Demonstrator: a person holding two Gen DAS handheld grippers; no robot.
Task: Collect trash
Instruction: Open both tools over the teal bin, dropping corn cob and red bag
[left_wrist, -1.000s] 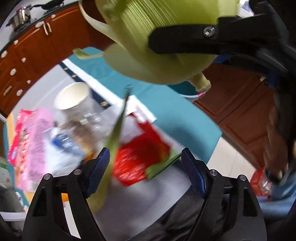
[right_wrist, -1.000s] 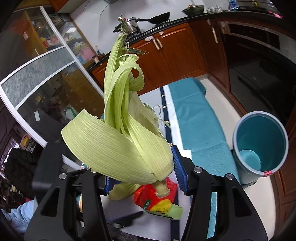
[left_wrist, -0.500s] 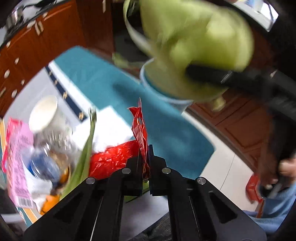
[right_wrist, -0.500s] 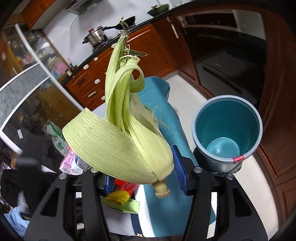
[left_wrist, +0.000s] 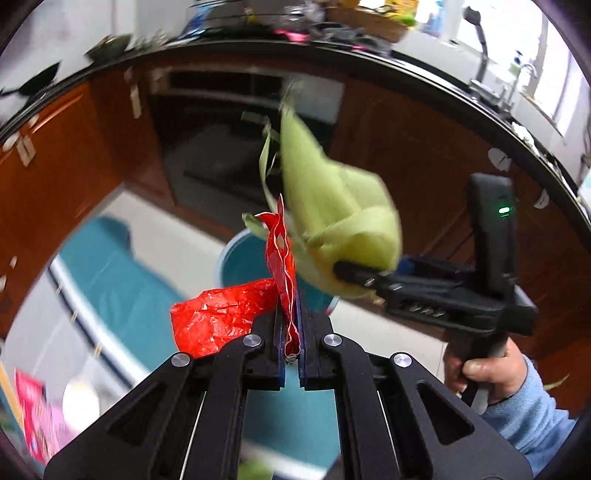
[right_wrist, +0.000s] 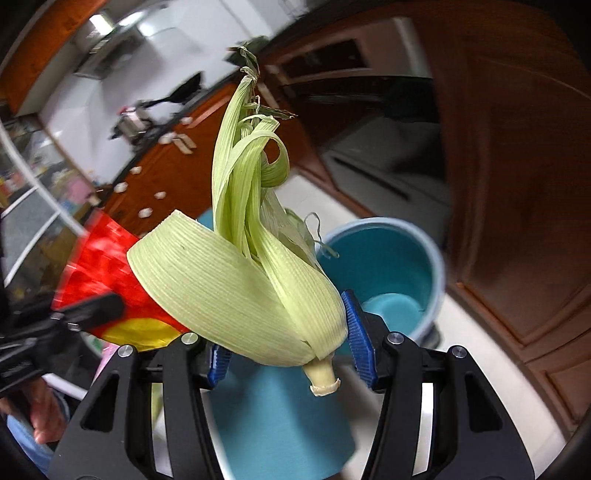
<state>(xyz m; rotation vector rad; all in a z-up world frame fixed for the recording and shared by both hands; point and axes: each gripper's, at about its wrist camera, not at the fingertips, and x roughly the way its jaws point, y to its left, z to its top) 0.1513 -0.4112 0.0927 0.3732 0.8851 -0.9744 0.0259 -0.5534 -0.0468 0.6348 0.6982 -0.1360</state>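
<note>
My left gripper (left_wrist: 291, 332) is shut on a red plastic wrapper (left_wrist: 229, 314) and holds it up in the air, short of a teal bin (left_wrist: 243, 258). My right gripper (right_wrist: 288, 332) is shut on a green corn husk (right_wrist: 243, 273), stalk end down, held beside the open teal bin (right_wrist: 391, 266) on the floor. In the left wrist view the corn husk (left_wrist: 332, 210) and the right gripper (left_wrist: 354, 273) hang over the bin's rim. The red wrapper (right_wrist: 103, 273) shows left of the husk in the right wrist view.
A teal rug (left_wrist: 118, 273) lies on the pale floor in front of brown kitchen cabinets (left_wrist: 55, 155). Pink packets (left_wrist: 33, 417) and other litter lie at the lower left. A dark oven front (right_wrist: 369, 122) stands behind the bin.
My left gripper closed on the red wrapper, lifted it off the pile and swung toward the bin. My right gripper carried the husk closer to the bin.
</note>
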